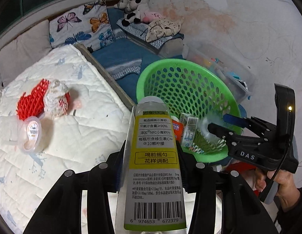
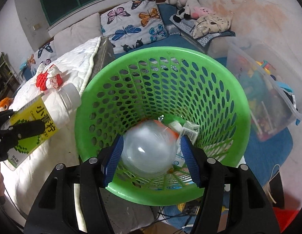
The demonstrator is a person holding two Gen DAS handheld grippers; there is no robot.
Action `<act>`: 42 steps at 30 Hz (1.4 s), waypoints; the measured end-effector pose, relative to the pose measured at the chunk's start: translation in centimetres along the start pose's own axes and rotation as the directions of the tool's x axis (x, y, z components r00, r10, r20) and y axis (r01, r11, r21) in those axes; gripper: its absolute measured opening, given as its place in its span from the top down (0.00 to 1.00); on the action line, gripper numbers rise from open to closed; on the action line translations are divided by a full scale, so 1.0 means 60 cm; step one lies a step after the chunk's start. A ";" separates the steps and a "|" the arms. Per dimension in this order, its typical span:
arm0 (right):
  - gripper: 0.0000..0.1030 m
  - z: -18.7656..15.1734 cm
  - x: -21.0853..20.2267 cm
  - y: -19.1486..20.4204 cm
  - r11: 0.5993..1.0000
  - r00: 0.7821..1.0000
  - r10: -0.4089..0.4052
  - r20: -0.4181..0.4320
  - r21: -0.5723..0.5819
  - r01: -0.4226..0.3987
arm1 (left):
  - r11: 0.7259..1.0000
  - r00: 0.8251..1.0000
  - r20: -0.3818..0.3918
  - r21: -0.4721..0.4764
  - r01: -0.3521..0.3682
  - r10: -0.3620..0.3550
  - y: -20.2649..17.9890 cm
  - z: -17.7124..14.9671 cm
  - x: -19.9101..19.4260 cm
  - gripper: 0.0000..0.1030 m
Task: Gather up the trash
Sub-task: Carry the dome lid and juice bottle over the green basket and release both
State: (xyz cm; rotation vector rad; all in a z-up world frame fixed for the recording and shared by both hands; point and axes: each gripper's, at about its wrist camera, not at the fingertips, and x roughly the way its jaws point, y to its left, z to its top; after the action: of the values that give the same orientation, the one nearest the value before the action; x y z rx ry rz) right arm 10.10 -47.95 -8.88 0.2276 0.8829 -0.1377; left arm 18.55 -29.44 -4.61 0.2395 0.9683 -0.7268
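Note:
My left gripper [image 1: 151,167] is shut on a clear juice bottle [image 1: 153,156] with a yellow-green label, held above the bed edge and pointing at the green basket [image 1: 190,89]. The bottle also shows in the right wrist view [image 2: 43,120], left of the basket [image 2: 238,101]. My right gripper [image 2: 151,154] is open over the basket mouth, and a blurred clear plastic bottle [image 2: 149,148] lies between its blue pads [image 2: 113,156], apart from them, dropping onto cartons [image 2: 188,130] in the basket. On the bed lie red foam net with crumpled paper [image 1: 43,99] and a clear plastic cup [image 1: 29,134].
A white quilt [image 1: 72,136] covers the bed. A clear storage box of toys [image 2: 268,97] stands right of the basket. Butterfly pillows [image 2: 131,25], plush toys [image 2: 186,2] and folded cloth lie behind. A person's hand [image 1: 277,181] holds the right gripper.

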 end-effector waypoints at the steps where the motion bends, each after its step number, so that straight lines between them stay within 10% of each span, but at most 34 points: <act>1: 0.38 0.000 0.000 -0.002 1.000 1.000 0.000 0.000 0.002 0.000 | 1.000 1.000 0.001 0.004 0.007 -0.007 -0.004 0.002 0.001 0.58; 18: 0.32 -0.008 -0.037 -0.030 1.000 0.999 -0.016 0.037 0.013 0.016 | 0.997 0.996 -0.064 0.048 0.059 -0.056 -0.061 0.027 0.057 0.53; 21: 0.31 -0.010 -0.042 -0.034 1.000 0.999 -0.015 0.043 0.022 0.014 | 0.998 0.998 -0.047 0.042 0.053 -0.051 -0.063 0.027 0.054 0.36; 42: 0.31 0.000 -0.082 -0.024 1.000 0.996 -0.015 0.090 0.027 0.013 | 0.998 0.997 0.059 -0.012 0.060 -0.059 -0.020 0.019 -0.018 0.28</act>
State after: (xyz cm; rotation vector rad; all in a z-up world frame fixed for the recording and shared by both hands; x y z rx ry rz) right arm 6.69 -49.20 -5.28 0.2387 0.7937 -0.1714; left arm 18.14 -30.41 -2.96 0.1769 0.9274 -0.7773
